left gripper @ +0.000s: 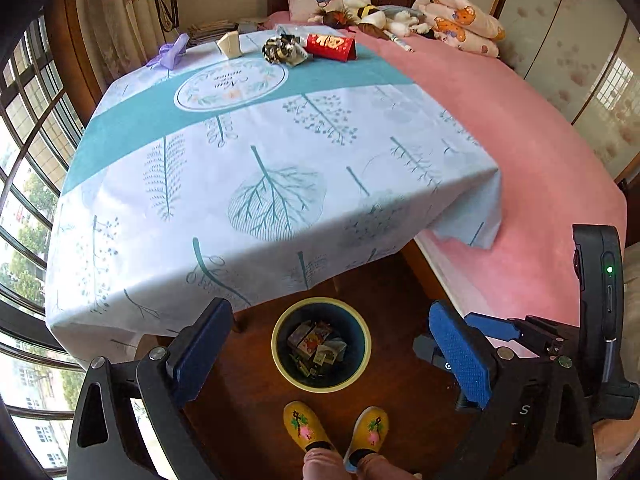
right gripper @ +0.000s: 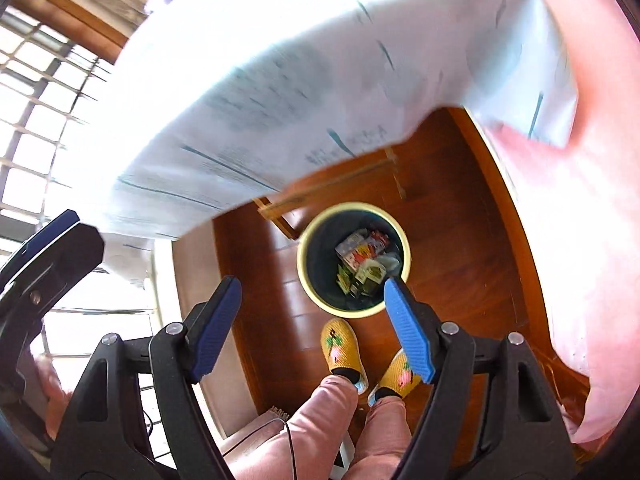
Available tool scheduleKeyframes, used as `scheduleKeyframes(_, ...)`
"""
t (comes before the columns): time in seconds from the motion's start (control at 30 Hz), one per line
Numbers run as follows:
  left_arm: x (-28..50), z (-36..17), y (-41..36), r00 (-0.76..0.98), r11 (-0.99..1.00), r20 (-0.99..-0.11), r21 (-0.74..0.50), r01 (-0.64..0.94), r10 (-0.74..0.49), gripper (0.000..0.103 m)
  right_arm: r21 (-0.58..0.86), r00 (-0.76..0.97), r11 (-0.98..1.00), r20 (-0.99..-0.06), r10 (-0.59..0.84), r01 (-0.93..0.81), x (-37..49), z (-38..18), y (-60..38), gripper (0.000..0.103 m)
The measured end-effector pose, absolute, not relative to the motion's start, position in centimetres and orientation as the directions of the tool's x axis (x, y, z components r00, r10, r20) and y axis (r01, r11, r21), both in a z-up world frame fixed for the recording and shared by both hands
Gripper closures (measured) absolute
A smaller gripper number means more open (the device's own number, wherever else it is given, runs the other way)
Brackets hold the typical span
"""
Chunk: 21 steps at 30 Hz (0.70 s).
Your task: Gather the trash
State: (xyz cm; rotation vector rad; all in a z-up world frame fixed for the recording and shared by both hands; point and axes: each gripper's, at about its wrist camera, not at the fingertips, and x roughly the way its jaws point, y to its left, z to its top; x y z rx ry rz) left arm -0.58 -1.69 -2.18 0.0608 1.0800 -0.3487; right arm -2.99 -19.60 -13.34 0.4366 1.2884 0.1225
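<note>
- Tablecloth (left gripper: pixel 240 184): white, printed with teal leaf and branch motifs, crossed by a solid teal band bearing a round floral emblem at its 12 o'clock end.
- Bedsheet (left gripper: pixel 500 128): plain pink.
- Bin (left gripper: pixel 321 345): pale yellow rim, dark blue inside, holding multicoloured wrappers.
- Slippers (left gripper: pixel 304 426): mustard yellow with pink and green flowers.
- Box (left gripper: pixel 331 46): red, gold lettering, at the cloth's 12 o'clock edge.
- Crumpled wrapper (left gripper: pixel 282 49): black, white and yellow.
- Bag (left gripper: pixel 170 53): lilac.
- Floor (right gripper: pixel 452 216): reddish-brown wood.
- Gripper pads (right gripper: pixel 408 332): blue, ribbed.

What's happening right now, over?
Both grippers, left and right, open, empty. Bin holds wrappers. Red packet waits on table. Nothing blocking.
</note>
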Motion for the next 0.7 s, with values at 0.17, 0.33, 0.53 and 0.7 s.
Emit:
scheduleKeyframes(0.17,-1.4,3.2,-1.4,0.491,0.941,-0.832,-0.104,0.322,-0.260,0.003,0.401,0.361,0.914,-0.864,0.352,0.067,-3.7,-7.0,-19.3,0.029)
scheduleKeyframes(0.33,-1.4,7.3,-1.3,0.539,0.940,-0.803,-0.072,0.333,-0.253,0.003,0.368,0.396,0.930,-0.855,0.336,0.006,-3.4,-2.0,-18.6,0.027)
scheduleKeyframes(0.53,-0.4,11.0,-1.2,0.570,0.925,-0.775,-0.051,0.377,-0.275,0.003,0.389,0.447,0.921,-0.823,0.349,-0.004,-2.0,2.1,-18.3,0.026)
scheduleKeyframes(0.7,1.3,14.2,-0.5,0.606,0.910,-0.731,-0.049,0.411,-0.313,0.003,0.355,0.525,0.935,-0.792,0.312,-0.020,-0.3,5.1,-18.0,0.026)
